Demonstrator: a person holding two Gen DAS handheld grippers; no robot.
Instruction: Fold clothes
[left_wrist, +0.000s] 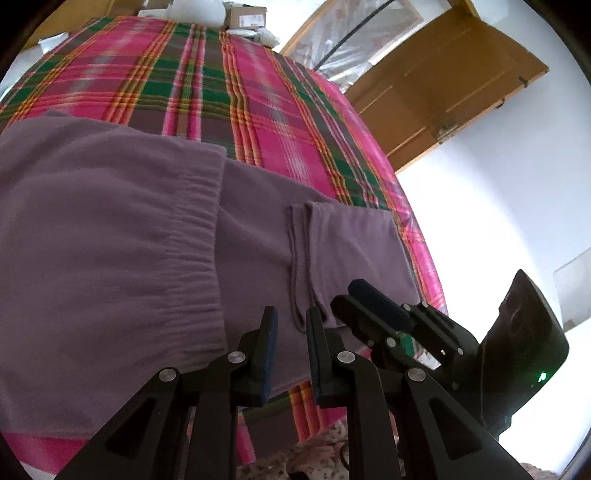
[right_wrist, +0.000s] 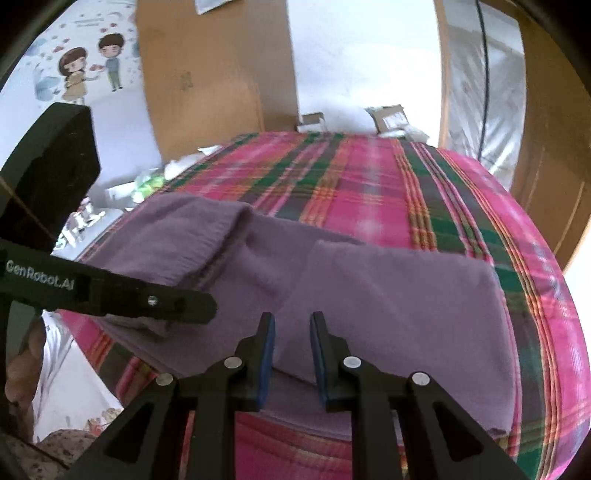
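Note:
Purple sweatpants (left_wrist: 122, 236) lie folded on a pink, green and orange plaid blanket (left_wrist: 207, 88). The elastic waistband (left_wrist: 199, 258) rests over the leg part (left_wrist: 351, 251). My left gripper (left_wrist: 291, 321) hovers open over the near edge of the pants, nothing between its fingers. Just to its right the other gripper (left_wrist: 373, 306) shows from the side. In the right wrist view my right gripper (right_wrist: 291, 325) is open above the folded leg layer (right_wrist: 388, 306) of the pants. The left gripper's finger (right_wrist: 147, 299) crosses over the waistband (right_wrist: 195, 240) there.
The blanket (right_wrist: 388, 184) covers a bed. A wooden door (left_wrist: 443, 81) stands open to the right. Cardboard boxes (right_wrist: 388, 118) and clutter sit beyond the bed's far edge. A wooden panel (right_wrist: 218, 74) and a cartoon wall sticker (right_wrist: 92, 66) are behind. A hand (right_wrist: 22, 369) shows at the left.

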